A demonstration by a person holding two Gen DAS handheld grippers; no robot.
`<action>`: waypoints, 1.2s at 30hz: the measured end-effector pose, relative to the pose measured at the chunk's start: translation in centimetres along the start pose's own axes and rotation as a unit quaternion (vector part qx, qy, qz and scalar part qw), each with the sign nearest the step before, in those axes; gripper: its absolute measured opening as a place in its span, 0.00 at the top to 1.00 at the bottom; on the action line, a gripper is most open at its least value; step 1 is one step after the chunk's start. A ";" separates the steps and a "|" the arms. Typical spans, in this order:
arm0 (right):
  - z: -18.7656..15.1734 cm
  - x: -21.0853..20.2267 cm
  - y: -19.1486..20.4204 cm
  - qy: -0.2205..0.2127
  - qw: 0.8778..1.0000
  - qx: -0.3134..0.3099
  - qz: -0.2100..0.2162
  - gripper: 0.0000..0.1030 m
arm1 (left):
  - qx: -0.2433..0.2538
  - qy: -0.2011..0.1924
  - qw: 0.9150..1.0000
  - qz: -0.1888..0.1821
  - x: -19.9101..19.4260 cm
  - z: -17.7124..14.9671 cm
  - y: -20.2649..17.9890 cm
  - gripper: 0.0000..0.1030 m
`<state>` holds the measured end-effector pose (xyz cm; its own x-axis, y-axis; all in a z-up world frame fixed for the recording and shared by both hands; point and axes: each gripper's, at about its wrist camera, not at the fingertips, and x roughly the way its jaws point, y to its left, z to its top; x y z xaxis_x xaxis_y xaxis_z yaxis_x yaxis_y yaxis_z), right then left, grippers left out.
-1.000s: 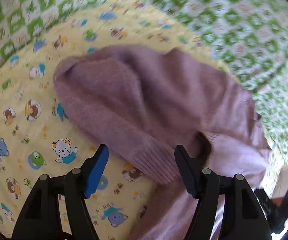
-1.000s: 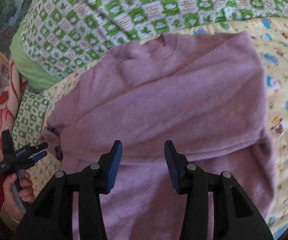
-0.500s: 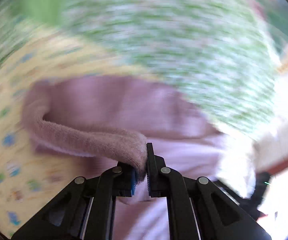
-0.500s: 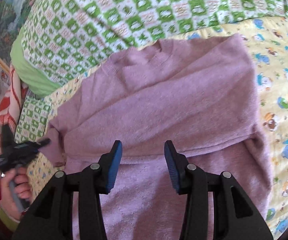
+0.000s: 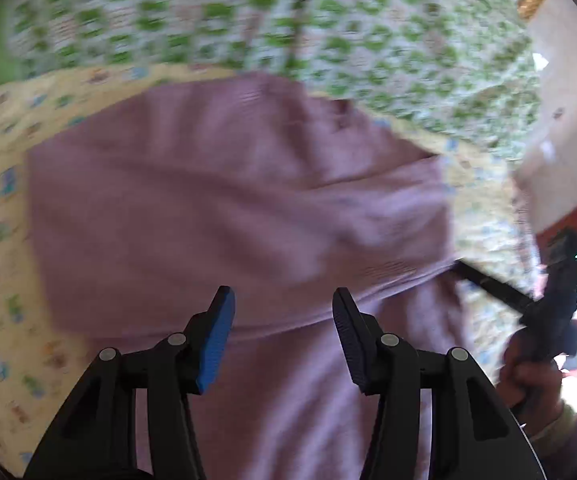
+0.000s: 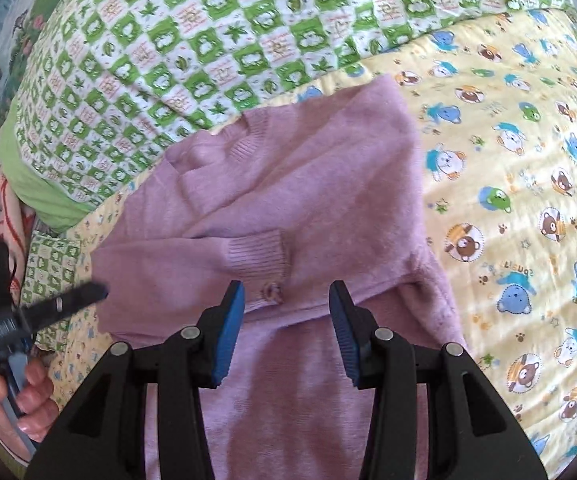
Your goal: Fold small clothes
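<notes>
A small mauve knitted sweater (image 6: 300, 200) lies on a yellow bear-print sheet (image 6: 528, 200). Both sleeves are folded across its body; one ribbed cuff (image 6: 258, 256) lies in the middle. My right gripper (image 6: 286, 316) is open and empty, low over the sweater just before the cuff. My left gripper (image 5: 282, 320) is open and empty over the sweater (image 5: 228, 208); its view is blurred. The left gripper also shows in the right wrist view (image 6: 64, 304) at the sweater's left edge, and the right gripper shows in the left wrist view (image 5: 488, 284).
A green-and-white checked quilt (image 6: 208, 40) lies bunched behind the sweater. A green pillow edge (image 6: 36, 184) sits at the left. A wall and wooden trim (image 5: 568, 140) show at the right of the left wrist view.
My left gripper was shut on the sleeve cuff half a second ago; it has carried the sleeve across the body, let go and opened. The right gripper stayed open and shifted slightly.
</notes>
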<state>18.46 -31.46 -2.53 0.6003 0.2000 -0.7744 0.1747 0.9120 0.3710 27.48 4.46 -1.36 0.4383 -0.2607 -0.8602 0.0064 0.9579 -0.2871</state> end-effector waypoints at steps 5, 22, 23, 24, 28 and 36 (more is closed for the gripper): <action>0.2 3.1 0.5 0.027 0.999 -0.026 0.005 0.56 | -0.060 0.024 0.993 0.097 0.6 -3.0 8.8 0.50; 7.0 -2.9 7.9 -0.064 0.987 -0.070 0.127 0.91 | -0.114 -0.036 0.977 0.178 2.7 -0.4 12.6 0.45; 7.4 -5.0 7.5 -0.092 0.985 -0.069 0.126 0.91 | -0.122 -0.044 0.975 0.180 2.6 -0.2 12.7 0.43; 7.5 -6.5 6.7 -0.113 0.985 -0.065 0.115 0.91 | -0.131 -0.049 0.974 0.180 2.6 -0.1 12.7 0.43; 7.2 -5.1 1.7 -0.080 0.994 -0.032 0.063 0.91 | -0.150 -0.050 0.968 0.194 3.0 0.4 12.6 0.43; 2.8 2.3 -3.8 0.013 0.999 -0.022 -0.020 0.91 | -0.190 -0.057 0.963 0.180 2.7 -1.3 13.4 0.43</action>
<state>21.41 -35.47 -4.28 0.5735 0.1711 -0.8012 0.1634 0.9344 0.3166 27.56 16.38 -8.10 0.4464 0.1147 -0.8874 -0.4846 0.8647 -0.1320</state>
